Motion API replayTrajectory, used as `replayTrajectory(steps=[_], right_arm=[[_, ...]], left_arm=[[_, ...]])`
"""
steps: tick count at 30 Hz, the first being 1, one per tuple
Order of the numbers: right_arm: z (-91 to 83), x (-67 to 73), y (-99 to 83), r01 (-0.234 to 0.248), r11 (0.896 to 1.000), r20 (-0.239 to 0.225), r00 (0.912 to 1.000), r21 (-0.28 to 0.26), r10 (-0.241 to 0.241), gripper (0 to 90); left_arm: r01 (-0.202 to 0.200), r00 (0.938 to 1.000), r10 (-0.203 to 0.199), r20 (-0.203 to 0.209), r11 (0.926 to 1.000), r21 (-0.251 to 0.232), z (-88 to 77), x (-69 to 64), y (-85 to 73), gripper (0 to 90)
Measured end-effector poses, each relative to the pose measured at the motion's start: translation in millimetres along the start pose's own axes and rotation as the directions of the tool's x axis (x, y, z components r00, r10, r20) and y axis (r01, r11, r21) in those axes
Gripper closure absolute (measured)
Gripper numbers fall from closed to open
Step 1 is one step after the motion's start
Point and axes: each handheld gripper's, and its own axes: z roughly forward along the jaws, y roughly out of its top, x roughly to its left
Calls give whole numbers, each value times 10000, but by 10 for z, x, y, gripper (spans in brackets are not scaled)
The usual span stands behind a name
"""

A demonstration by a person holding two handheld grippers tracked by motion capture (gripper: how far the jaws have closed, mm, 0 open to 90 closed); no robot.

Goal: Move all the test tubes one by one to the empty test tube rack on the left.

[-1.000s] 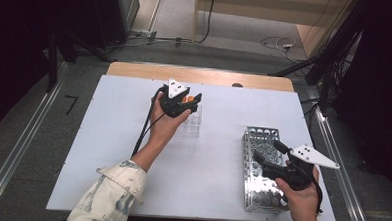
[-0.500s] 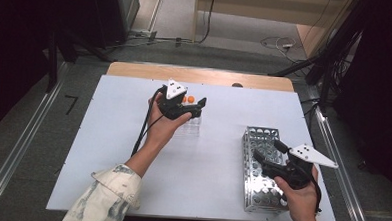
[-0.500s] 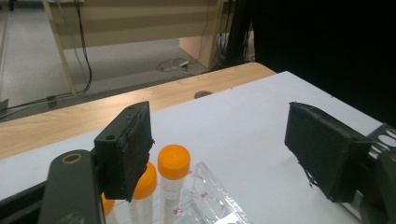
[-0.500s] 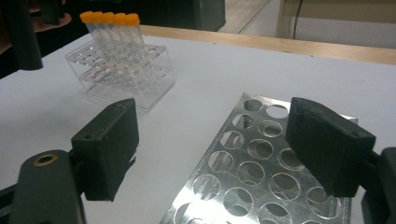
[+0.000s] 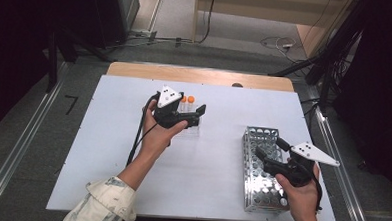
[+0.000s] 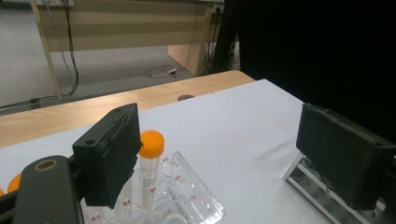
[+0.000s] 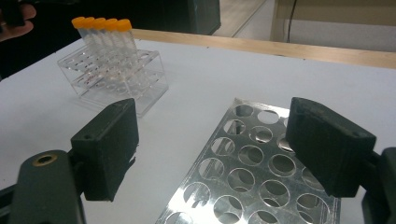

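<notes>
Left gripper [image 5: 196, 115] over the clear rack [image 6: 187, 196], jaws just opened wide and empty, so the orange-capped tube [image 6: 150, 163] stands seated (release looks done). Right gripper [image 5: 270, 149], jaws apart, waits over the empty metal rack [image 5: 260, 193], likely the destination.

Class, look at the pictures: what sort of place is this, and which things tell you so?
Probably a lab-style test room: orange-capped tubes in a clear rack, a metal tube rack, and cables on the floor.
</notes>
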Motion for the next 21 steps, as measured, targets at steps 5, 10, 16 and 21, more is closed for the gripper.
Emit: replayTrajectory(steps=[5, 10, 16, 21], right_arm=[[21, -8, 15, 23, 10000, 41, 10000, -7, -23, 160], [40, -23, 28, 3, 10000, 109, 9999, -4, -3, 160], [69, -51, 50, 26, 10000, 210, 9998, -27, -25, 160], [132, -81, 71, 61, 10000, 349, 9994, 0, -61, 160]], left_arm=[[-22, 10000, 21, 40, 10000, 48, -64, -19, -54, 135], [-24, 10000, 23, 59, 9999, 99, -102, -28, -88, 129], [-111, 9999, 109, 95, 9998, 174, -144, -32, -124, 122], [-296, 9993, 286, 223, 9985, 453, -152, -68, -200, 110]])
